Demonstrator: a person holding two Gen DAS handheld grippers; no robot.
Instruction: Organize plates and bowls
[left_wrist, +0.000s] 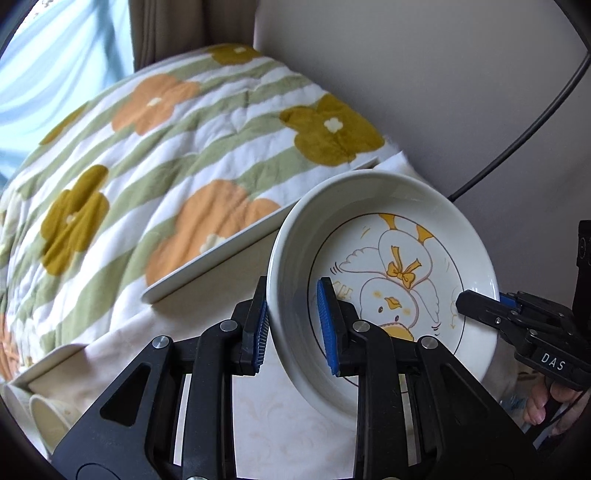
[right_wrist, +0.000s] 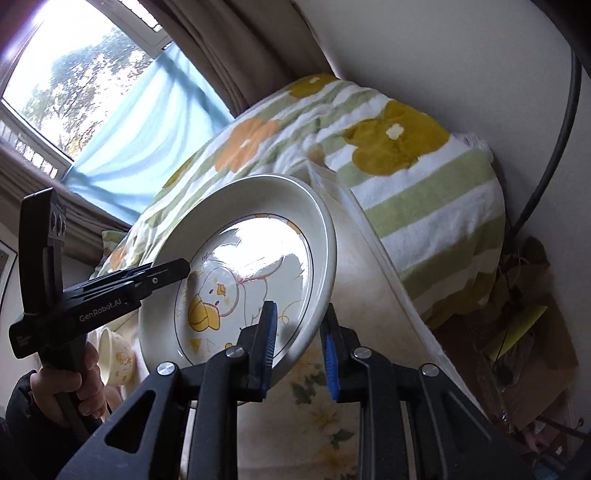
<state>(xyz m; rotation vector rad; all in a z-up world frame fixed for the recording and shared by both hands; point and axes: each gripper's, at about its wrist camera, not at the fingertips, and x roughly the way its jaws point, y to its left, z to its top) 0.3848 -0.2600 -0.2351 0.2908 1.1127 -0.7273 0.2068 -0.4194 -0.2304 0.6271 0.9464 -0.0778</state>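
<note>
A white deep plate (left_wrist: 388, 236) with a yellow chick drawing is held tilted above the table by both grippers. My left gripper (left_wrist: 293, 325) straddles its left rim, one blue pad (left_wrist: 327, 325) inside and one outside, shut on it. My right gripper (right_wrist: 299, 350) grips the opposite rim in the same way; the plate (right_wrist: 251, 229) fills the middle of the right wrist view. The right gripper also shows in the left wrist view (left_wrist: 480, 306), and the left one in the right wrist view (right_wrist: 162, 273).
A white table (left_wrist: 221, 258) with a pale floral cloth lies below. A cream bowl with a chick print (right_wrist: 116, 354) lies on the table's left; cups (left_wrist: 44, 417) show at the lower left. A flowered blanket (left_wrist: 184, 147) and a wall cable (left_wrist: 535, 110) are behind.
</note>
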